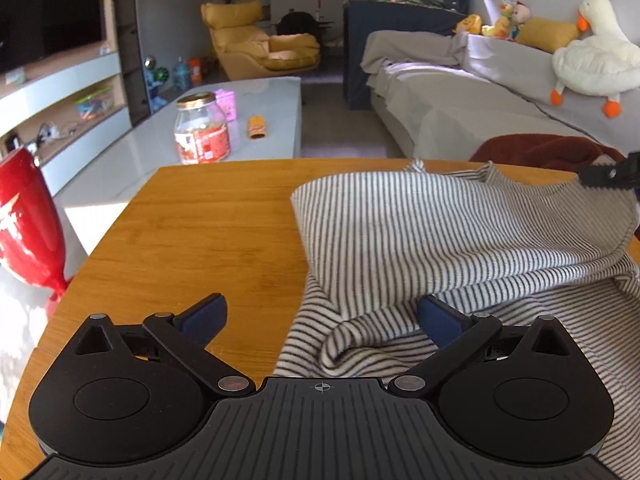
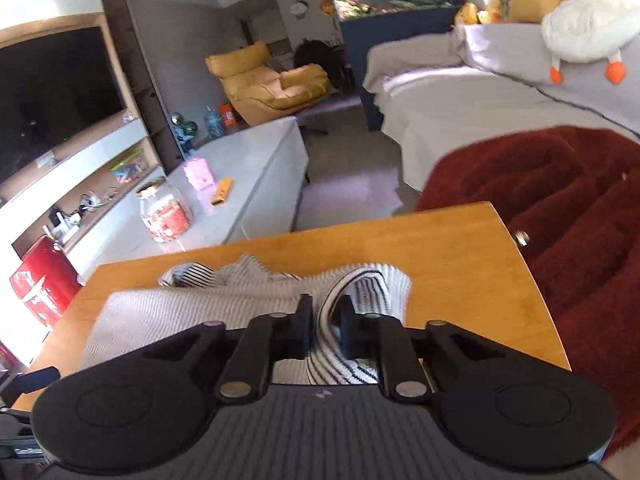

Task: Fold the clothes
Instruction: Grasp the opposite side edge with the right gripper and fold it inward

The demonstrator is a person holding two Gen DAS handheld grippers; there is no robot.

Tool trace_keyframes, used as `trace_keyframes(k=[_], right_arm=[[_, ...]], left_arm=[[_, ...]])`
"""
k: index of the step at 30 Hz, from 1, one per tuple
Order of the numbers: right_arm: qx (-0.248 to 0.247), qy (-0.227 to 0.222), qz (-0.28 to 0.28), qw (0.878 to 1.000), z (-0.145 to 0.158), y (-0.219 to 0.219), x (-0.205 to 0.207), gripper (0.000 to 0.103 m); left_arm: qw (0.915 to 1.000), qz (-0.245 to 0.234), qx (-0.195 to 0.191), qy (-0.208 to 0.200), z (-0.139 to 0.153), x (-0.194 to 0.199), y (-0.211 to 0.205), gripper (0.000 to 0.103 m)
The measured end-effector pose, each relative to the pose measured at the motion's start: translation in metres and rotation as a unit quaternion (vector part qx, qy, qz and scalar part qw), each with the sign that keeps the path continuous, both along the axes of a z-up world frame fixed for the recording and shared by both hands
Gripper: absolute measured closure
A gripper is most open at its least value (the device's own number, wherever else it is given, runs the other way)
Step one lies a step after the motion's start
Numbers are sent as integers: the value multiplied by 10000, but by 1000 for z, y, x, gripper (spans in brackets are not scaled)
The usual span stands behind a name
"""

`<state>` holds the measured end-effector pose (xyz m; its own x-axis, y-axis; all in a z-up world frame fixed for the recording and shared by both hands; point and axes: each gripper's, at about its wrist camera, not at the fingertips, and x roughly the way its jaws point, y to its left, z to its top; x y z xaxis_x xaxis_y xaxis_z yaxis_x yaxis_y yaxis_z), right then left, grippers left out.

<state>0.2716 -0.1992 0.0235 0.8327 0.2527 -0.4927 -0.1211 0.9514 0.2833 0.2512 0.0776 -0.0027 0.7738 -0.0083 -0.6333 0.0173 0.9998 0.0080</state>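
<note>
A black-and-white striped garment (image 1: 460, 240) lies bunched on the wooden table (image 1: 208, 232), partly folded over itself. My left gripper (image 1: 320, 316) is open at the near edge of the cloth, its right finger against a fold, its left finger over bare wood. My right gripper (image 2: 326, 316) is shut on a fold of the striped garment (image 2: 360, 292) and holds it lifted above the table (image 2: 460, 264). The right gripper also shows at the far right of the left wrist view (image 1: 608, 176), holding the cloth's upper edge.
A red fuzzy blanket (image 2: 560, 208) lies just past the table's right edge. A red container (image 1: 24, 216) stands left of the table. Beyond is a low white table (image 1: 240, 120) with a jar (image 1: 202, 128), and a grey sofa (image 1: 460, 100).
</note>
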Motion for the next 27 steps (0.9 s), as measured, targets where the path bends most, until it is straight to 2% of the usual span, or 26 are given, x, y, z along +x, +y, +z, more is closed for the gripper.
trace_keyframes(k=[3, 6, 8, 11, 13, 15, 18, 19, 20, 21, 22, 23, 24, 26, 27], right_arm=[[161, -685, 251, 9972, 37, 5, -5, 95], [255, -932, 240, 9950, 53, 3, -1, 97], [223, -728, 117, 9970, 38, 0, 4, 97], [135, -39, -143, 9998, -3, -8, 6, 97], [104, 398, -288, 9987, -31, -15, 2, 97], [134, 353, -301, 9988, -41, -19, -7, 99], [-185, 292, -337, 9988, -31, -11, -9, 97], [-193, 245, -326, 9990, -27, -8, -11, 90], [-114, 188, -306, 9993, -23, -6, -14, 71], [-35, 131, -287, 9995, -19, -5, -18, 58], [52, 99, -253, 9996, -20, -2, -21, 35], [144, 81, -210, 9996, -23, 1, -24, 30], [236, 64, -167, 9996, -27, 3, -27, 30], [419, 28, -82, 9991, -35, 9, -34, 26], [511, 11, -39, 9987, -39, 12, -37, 26]], left_arm=[[9997, 222, -21, -36, 1, 3, 13, 0], [9994, 323, 19, -88, 4, 4, 20, 0], [9994, 329, 25, -115, 5, 3, 22, 0], [9997, 158, -76, -156, 12, -3, 26, 0], [9990, -95, -363, -232, 22, -6, 26, 0], [9945, -561, -830, -309, 34, -6, 26, 0], [9807, -1357, -1308, -525, 45, 2, 14, 0], [9753, -1582, -1422, -588, 44, 7, 9, 0], [9722, -1718, -1471, -606, 39, 12, 5, 0], [9719, -1765, -1450, -563, 32, 19, 2, 0], [9737, -1736, -1395, -473, 23, 26, -1, 0], [9758, -1672, -1360, -365, 13, 32, -2, 0], [9774, -1618, -1333, -275, 4, 37, -3, 0], [9769, -1592, -1380, -346, 2, 35, 0, 0], [9794, -1519, -1287, -330, 1, 33, -1, 0]])
